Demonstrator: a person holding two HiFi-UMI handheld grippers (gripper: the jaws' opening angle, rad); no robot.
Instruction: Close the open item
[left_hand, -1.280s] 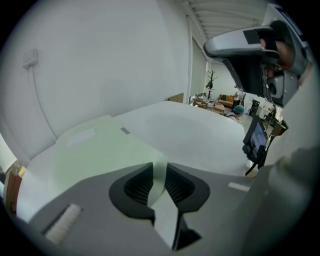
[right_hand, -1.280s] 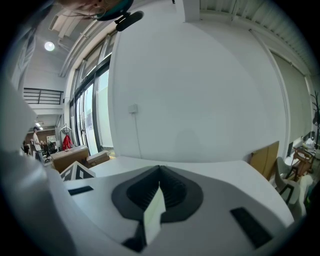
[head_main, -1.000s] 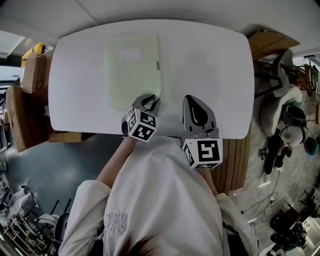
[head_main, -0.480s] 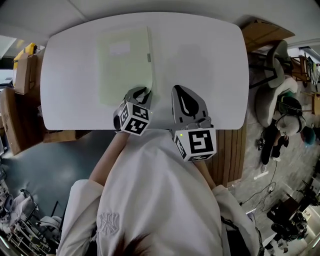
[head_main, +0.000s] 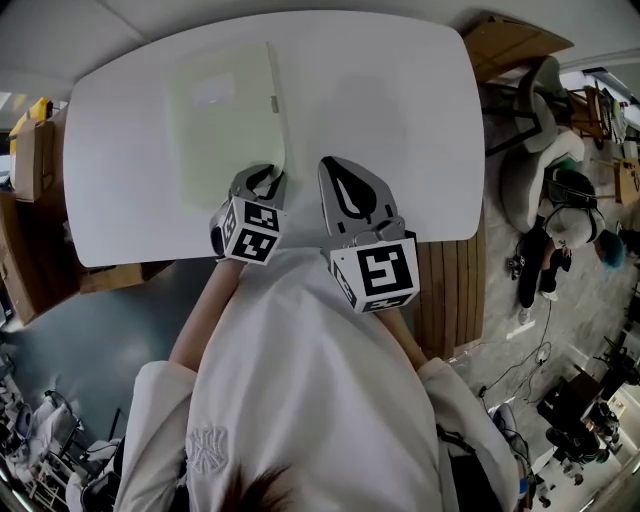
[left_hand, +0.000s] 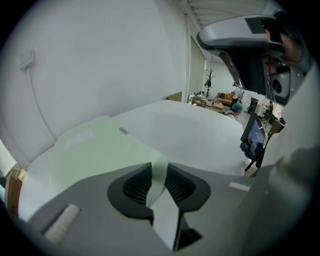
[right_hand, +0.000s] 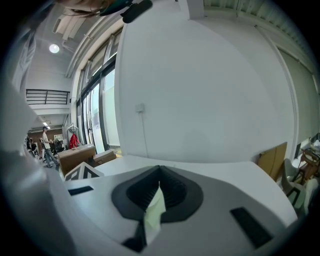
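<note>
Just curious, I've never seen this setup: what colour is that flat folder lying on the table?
The folder is pale green; the head view shows it best.

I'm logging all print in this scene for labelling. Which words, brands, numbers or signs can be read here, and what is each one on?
No text here can be read.
Label on the green folder: a white patch, any print too faint to read.
Emblem on the person's shirt: stitched, too blurred to read.
Marker cubes: black-and-white square code patterns, no words.
</note>
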